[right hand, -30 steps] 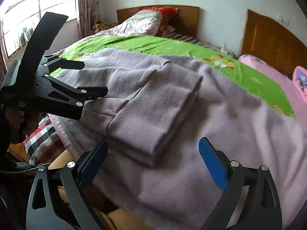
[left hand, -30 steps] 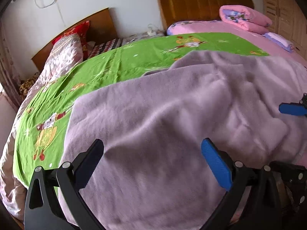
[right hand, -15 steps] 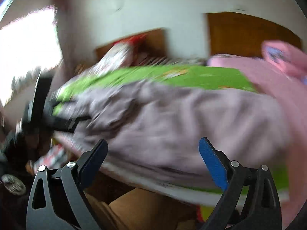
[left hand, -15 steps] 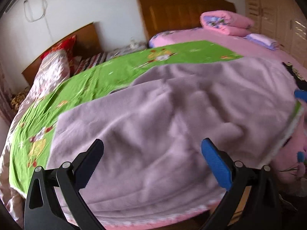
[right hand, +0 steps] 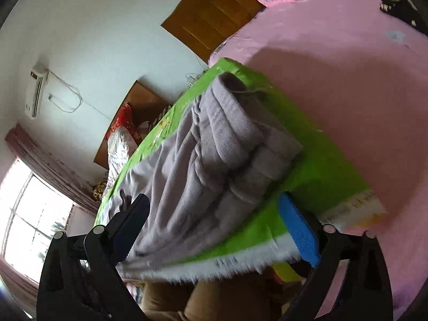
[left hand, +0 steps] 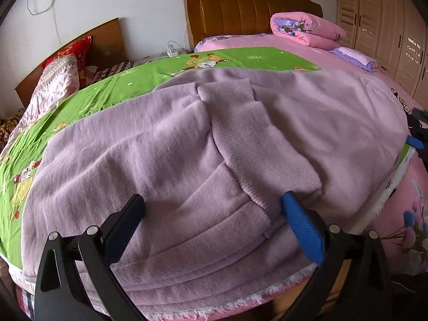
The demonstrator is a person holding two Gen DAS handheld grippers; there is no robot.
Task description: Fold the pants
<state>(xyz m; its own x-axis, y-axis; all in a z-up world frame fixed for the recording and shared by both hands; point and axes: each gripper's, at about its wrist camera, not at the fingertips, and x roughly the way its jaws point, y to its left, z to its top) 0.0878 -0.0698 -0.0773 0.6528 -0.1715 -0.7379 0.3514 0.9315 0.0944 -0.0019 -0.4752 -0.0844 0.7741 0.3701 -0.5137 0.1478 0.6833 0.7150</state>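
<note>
The lilac knit pants (left hand: 235,144) lie folded into a thick stack on a lilac blanket (left hand: 107,160) near the bed's front edge. My left gripper (left hand: 214,227) is open and empty, its jaws just in front of the stack's near end. In the tilted right wrist view the folded pants (right hand: 230,139) show as a layered stack on the blanket. My right gripper (right hand: 214,230) is open and empty at the bed's edge, over the blanket's white fringe. Its blue fingertip (left hand: 413,142) shows at the right edge of the left wrist view.
A green cartoon sheet (left hand: 112,85) covers the bed beyond the blanket. A second bed with pink cover (right hand: 334,85) and folded pink quilt (left hand: 302,30) stands to the right. Wooden headboards (left hand: 240,10), pillows (left hand: 61,80) and a wardrobe (left hand: 388,16) line the back. A window (right hand: 32,219) is at left.
My left gripper has swung right and now faces the folded pants. My right gripper has pulled away to the right, rolled sideways, and looks at the stack from the bed's edge.
</note>
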